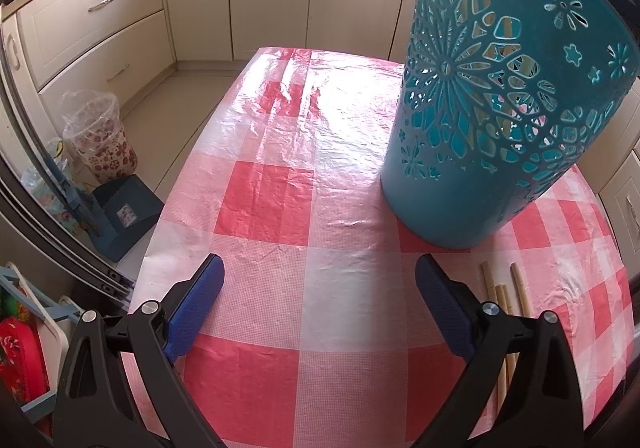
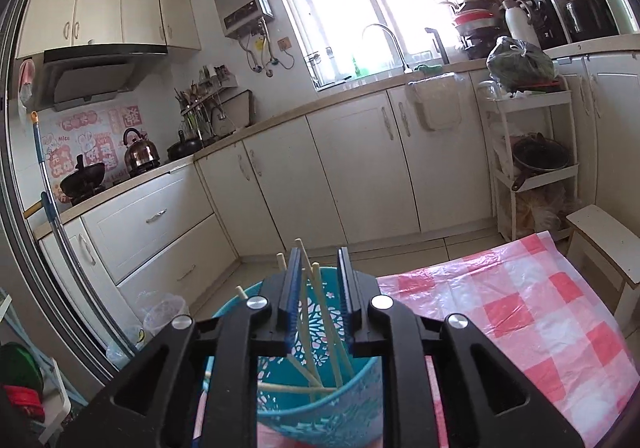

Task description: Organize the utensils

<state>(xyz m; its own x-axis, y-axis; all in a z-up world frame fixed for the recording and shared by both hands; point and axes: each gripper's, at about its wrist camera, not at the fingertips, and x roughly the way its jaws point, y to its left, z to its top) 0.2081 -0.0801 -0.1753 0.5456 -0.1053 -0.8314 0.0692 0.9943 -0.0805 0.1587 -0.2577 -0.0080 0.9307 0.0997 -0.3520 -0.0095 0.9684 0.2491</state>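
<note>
From my right camera I look down into the basket (image 2: 316, 404), a round teal plastic tub with flower-shaped cutouts through its wall. Several chopsticks (image 2: 320, 328) stand in it, thin pale wooden sticks, long axes mostly upright and leaning, tips fanned toward the far cabinets; one lies nearly level across the inside, low down. My right gripper (image 2: 320, 288) hangs above the basket mouth, its jaws a narrow gap apart with nothing pinched; the sticks I see through the gap sit beyond the pads, down in the basket.

From my left camera, the basket (image 1: 480, 120) stands on the right part of the tabletop (image 1: 280, 188), which wears a crinkled, glossy plastic cloth in red and white checks. Just near of the basket, more chopsticks (image 1: 506, 300) lie flat on the cloth, side by side, long axes running near to far, blunt ends toward the basket, near ends hidden behind my right finger. My left gripper (image 1: 320, 304) has its jaws wide, blue ribbed pads (image 1: 200, 304) clear of everything, over bare cloth left of those sticks.
</note>
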